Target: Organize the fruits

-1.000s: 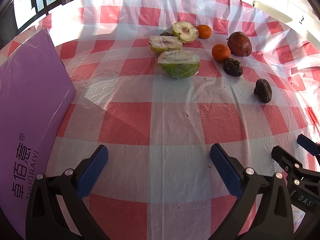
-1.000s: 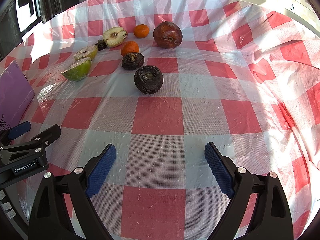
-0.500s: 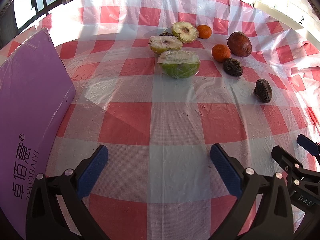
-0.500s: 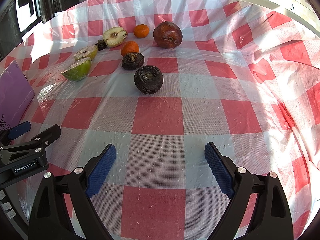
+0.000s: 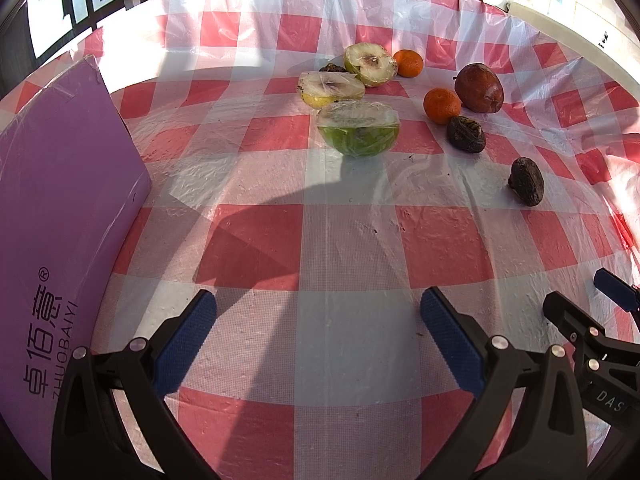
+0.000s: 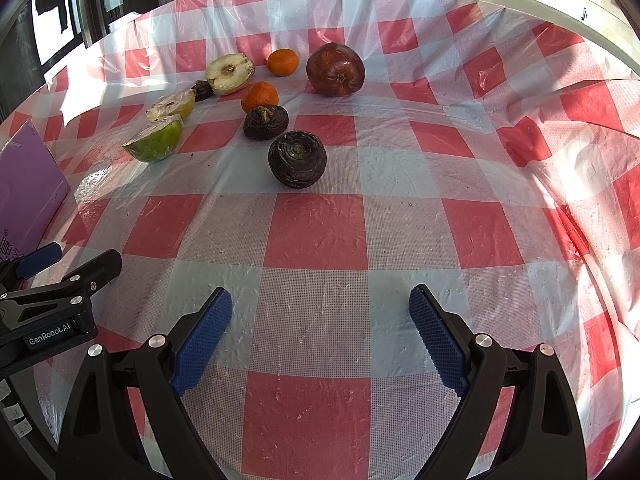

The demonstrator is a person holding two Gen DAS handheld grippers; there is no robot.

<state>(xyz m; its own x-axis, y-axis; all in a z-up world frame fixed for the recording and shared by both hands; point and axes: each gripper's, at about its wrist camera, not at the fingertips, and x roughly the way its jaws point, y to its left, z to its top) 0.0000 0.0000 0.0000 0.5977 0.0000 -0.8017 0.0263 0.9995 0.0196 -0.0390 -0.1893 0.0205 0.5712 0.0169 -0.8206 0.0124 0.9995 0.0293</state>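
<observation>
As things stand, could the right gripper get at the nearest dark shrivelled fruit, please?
Probably yes. The right gripper is open and empty, and only bare checked tablecloth lies between it and the dark shrivelled fruit, which sits apart from its neighbours.

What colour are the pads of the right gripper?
Blue pads, seen best in the right wrist view.

The red-and-white checked plastic-covered surface (image 6: 316, 236) lies bare in front of both wide-open hand-held grippers. Farther on, a shrivelled dark round fruit (image 6: 297, 159) stands nearest, well apart from the cut green fruit half wrapped in film (image 5: 359, 129). A tilted purple cardboard box (image 5: 60, 216) blocks the left side.
</observation>
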